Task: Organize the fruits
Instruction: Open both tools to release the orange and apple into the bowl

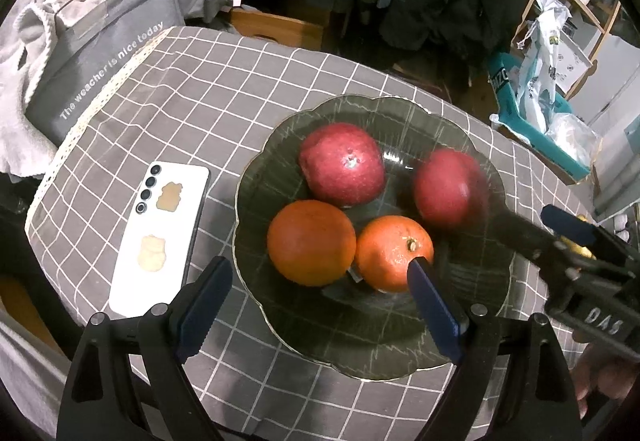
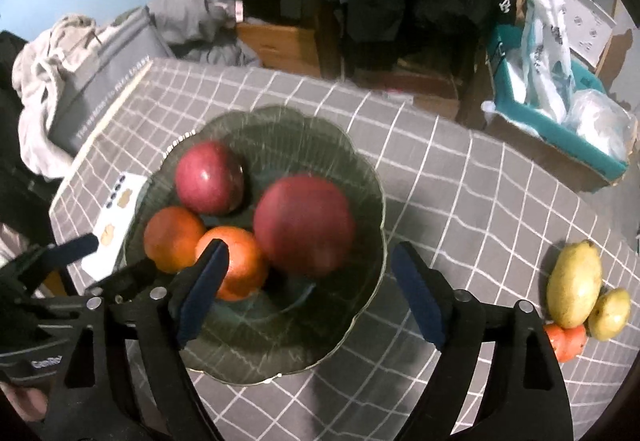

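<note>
Closest in, the left gripper (image 1: pixel 316 305) hangs over the near rim of the dark glass bowl (image 1: pixel 400 357), jaws spread wide with nothing between them. The right gripper (image 2: pixel 308 289) is spread wide too, empty, tilted steeply down at the same bowl; the red apple (image 2: pixel 305 225) sits just past its tips, untouched by either pad as far as I can tell.

So the bowl on the grey checked tablecloth (image 1: pixel 192 113) already has four in it: two oranges (image 1: pixel 311 242) up front touching each other, and two apples behind, the second apple (image 1: pixel 342 164) toward the back left. Off to the right on the cloth, well apart from the bowl, there's a big yellow-green mango (image 2: pixel 574 284), a smaller yellow fruit (image 2: pixel 609 314) touching it, and a small orange-red fruit (image 2: pixel 566 341) tucked against both. I'd guess those three are what's left to sort.

Handling-wise: the mango looks smooth, a bit hefty and easy to bruise, so I'd pinch it across the short middle, not end to end. The little ones should be light but prone to roll. That bowl looks breakable, so set things in gently.

A white phone (image 1: pixel 160 237) lies left of the bowl; a grey bag (image 1: pixel 100 73) sits beyond the table's far left edge.
</note>
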`<state>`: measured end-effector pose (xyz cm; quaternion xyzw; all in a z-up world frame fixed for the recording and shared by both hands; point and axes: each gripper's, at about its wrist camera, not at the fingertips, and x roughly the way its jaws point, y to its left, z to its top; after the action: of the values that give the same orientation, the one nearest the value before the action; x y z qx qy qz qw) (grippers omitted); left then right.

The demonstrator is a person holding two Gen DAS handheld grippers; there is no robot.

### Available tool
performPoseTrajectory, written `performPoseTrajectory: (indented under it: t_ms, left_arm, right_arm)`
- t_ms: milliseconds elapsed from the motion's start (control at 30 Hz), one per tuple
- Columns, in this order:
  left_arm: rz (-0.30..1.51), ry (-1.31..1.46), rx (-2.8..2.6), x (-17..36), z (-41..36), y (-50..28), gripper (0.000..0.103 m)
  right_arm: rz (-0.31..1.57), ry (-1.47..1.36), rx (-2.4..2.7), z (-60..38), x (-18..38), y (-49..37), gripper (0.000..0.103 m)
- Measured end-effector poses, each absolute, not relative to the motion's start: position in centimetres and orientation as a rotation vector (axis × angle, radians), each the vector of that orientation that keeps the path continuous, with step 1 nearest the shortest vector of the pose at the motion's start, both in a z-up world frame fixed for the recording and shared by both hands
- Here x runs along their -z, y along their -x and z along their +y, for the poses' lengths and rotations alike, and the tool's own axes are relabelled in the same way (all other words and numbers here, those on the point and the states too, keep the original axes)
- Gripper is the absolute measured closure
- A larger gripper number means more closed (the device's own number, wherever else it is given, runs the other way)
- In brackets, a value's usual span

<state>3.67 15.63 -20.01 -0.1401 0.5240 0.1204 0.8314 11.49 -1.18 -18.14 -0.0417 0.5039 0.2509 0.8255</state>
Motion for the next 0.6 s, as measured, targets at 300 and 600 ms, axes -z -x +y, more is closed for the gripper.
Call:
performPoseTrajectory:
  t_ms: [300,600]
  left_arm:
    - [1.076,0.281,-0.243,18.4,15.1,-3.5,0.013]
    - [1.022,0.262,-0.214,16.0,13.9,-3.4,0.013]
  right_arm:
    - [1.052,0.092,-0.457,-2.9,17.1,-11.5,0.017]
    - [0.986,0.116,-0.366,-5.8,14.1,-10.6,0.017]
